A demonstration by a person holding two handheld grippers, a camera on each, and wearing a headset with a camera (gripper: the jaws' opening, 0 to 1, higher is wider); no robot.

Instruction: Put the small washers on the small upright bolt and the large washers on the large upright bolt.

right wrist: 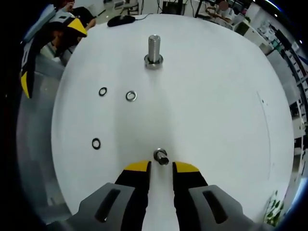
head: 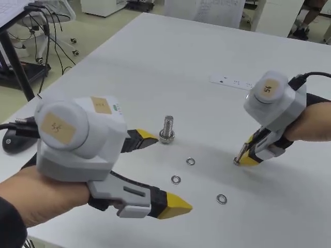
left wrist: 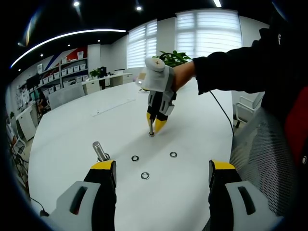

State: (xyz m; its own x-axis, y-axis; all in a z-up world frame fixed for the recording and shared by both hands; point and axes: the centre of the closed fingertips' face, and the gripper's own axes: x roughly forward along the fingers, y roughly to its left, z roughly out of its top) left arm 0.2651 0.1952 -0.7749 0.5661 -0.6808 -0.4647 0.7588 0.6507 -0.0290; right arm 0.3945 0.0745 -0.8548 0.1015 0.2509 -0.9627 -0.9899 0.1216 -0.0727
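Note:
The large bolt point(head: 167, 129) point(left wrist: 99, 150) point(right wrist: 153, 48) stands upright on the white table point(head: 155, 62), with a washer at its base. Three loose washers lie flat in front of it point(head: 190, 161) point(head: 176, 180) point(head: 222, 199). My left gripper point(head: 163, 171) point(left wrist: 162, 173) is wide open and holds nothing, one tip beside the large bolt, the other near the table's front. The small bolt point(head: 240, 154) point(right wrist: 160, 156) point(left wrist: 151, 131) stands at the tips of my right gripper point(head: 245, 159) point(right wrist: 161, 167), whose jaws are a little apart just behind it.
A white strip point(head: 232, 81) lies at the back right of the table. A black mouse point(head: 13, 139) rests near the left edge. Cables and a chair base stand on the floor beyond that edge. The table's front edge runs just below the left gripper.

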